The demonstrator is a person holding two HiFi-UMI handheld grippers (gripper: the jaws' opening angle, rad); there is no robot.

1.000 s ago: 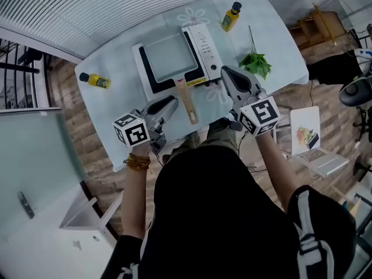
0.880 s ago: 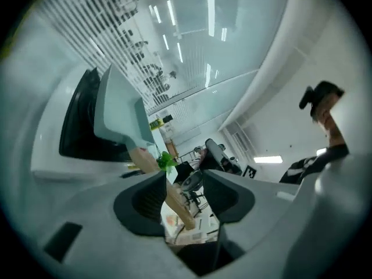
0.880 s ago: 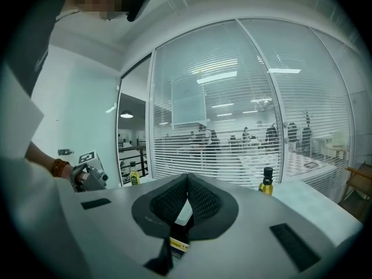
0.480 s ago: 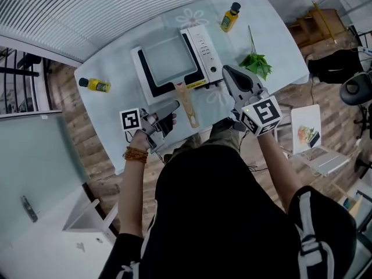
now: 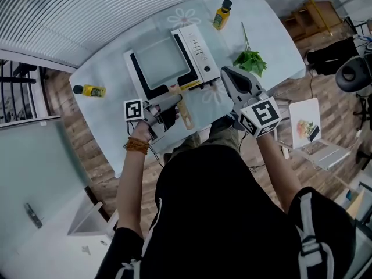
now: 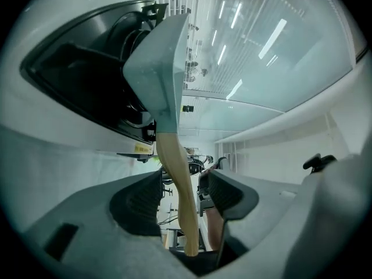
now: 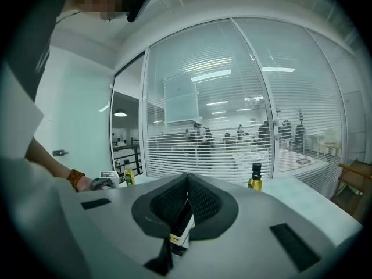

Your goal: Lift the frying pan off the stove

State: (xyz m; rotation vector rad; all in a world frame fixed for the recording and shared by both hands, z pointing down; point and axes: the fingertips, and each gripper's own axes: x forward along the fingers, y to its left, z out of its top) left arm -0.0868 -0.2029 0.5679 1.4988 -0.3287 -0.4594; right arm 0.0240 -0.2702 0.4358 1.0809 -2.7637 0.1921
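A square pale-grey frying pan [image 5: 163, 61] sits on the black-and-white stove [image 5: 197, 48] at the middle of the table. Its wooden handle [image 5: 185, 114] points toward me. My left gripper [image 5: 170, 106], turned on its side, is at the handle's near end. In the left gripper view the handle [image 6: 174, 173] runs between the two pads of the left gripper [image 6: 183, 193]; the jaws are opening and the pads do not press on it. The pan [image 6: 160, 63] rises ahead over the stove [image 6: 75, 80]. My right gripper [image 5: 235, 83] hovers shut and empty right of the stove.
One yellow oil bottle [image 5: 220, 15] stands at the table's far edge, a second [image 5: 90, 90] lies at the left end. Green herbs [image 5: 250, 61] lie right of the stove. An open laptop [image 5: 308, 129] sits off the table at the right.
My left gripper has moved right to the pan handle, rolled onto its side, and its jaws have spread around the handle. The right gripper has stayed put.
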